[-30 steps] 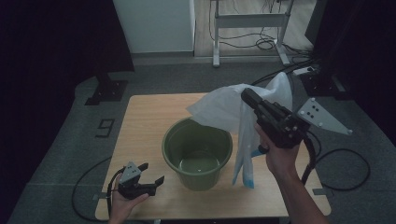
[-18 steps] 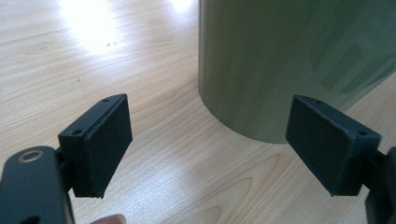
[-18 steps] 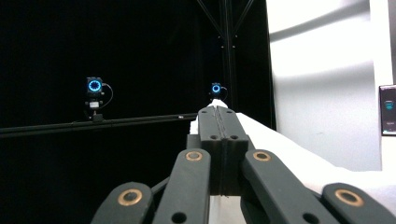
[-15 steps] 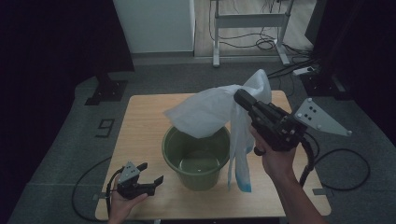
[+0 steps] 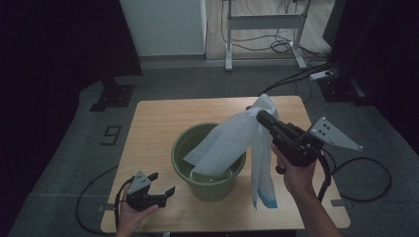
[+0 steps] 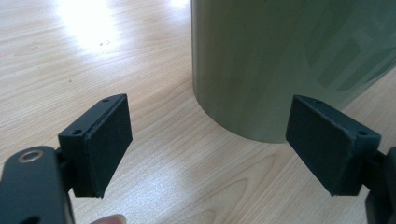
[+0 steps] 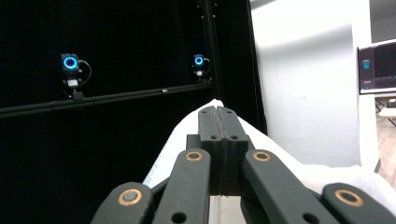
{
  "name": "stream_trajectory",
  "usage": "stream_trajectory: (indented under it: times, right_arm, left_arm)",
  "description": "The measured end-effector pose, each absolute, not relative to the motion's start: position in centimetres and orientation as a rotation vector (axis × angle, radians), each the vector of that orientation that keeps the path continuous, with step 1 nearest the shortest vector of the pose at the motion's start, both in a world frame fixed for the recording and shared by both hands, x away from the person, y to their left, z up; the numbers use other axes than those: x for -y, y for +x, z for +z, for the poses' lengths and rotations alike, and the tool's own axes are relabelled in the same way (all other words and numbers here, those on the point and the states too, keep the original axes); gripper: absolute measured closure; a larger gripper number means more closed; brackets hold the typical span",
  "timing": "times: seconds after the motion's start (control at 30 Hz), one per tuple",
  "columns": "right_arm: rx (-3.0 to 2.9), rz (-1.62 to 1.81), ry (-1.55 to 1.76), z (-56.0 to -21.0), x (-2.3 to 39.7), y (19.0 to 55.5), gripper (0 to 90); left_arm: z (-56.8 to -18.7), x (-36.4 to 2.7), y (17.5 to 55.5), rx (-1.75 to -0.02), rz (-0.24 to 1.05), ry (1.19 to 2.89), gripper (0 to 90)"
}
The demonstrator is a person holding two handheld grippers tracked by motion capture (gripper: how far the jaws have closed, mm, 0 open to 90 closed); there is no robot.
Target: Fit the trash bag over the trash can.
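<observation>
A green bucket (image 5: 209,180) stands in the middle of the wooden table (image 5: 158,118). My right gripper (image 5: 261,116) is shut on a white cloth (image 5: 225,143) with a blue edge; one end drapes into the bucket, the other hangs down outside its right side. In the right gripper view the jaws are pressed together at the gripper's tip (image 7: 218,112) with the cloth (image 7: 289,163) pinched between them. My left gripper (image 5: 162,183) rests open at the table's front left, left of the bucket. In the left gripper view its pads (image 6: 109,135) stand wide apart, with the bucket wall (image 6: 280,60) just ahead.
Cables trail from both grippers over the table's front edges. A white cabinet (image 5: 165,24) and a metal desk frame (image 5: 264,29) stand on the grey floor behind the table. The right gripper view faces a dark wall with two blue-lit cameras (image 7: 70,63).
My right gripper has come down and left with the cloth, so the cloth's left end now hangs inside the bucket. The left gripper has not moved.
</observation>
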State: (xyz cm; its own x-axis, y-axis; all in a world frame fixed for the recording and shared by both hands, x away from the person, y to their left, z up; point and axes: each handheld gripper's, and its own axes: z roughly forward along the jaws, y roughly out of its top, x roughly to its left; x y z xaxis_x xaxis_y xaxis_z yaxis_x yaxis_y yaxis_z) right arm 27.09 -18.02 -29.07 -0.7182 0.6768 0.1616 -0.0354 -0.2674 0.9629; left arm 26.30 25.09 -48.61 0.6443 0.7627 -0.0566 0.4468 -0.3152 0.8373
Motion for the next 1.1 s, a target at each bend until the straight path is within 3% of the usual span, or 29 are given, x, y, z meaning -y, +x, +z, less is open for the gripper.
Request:
stream_trajectory:
  times: [0.37,1.1]
  right_arm:
    - [-1.613,1.992,0.863,-33.3,17.8,27.6,89.5]
    - [-1.704,1.919,0.949,-36.9,15.9,27.9,89.4]
  left_arm:
    - [-47.3,-25.4,25.5,-0.936,0.417,1.920,16.7]
    - [-41.4,-23.1,23.0,-0.882,0.469,1.871,21.4]
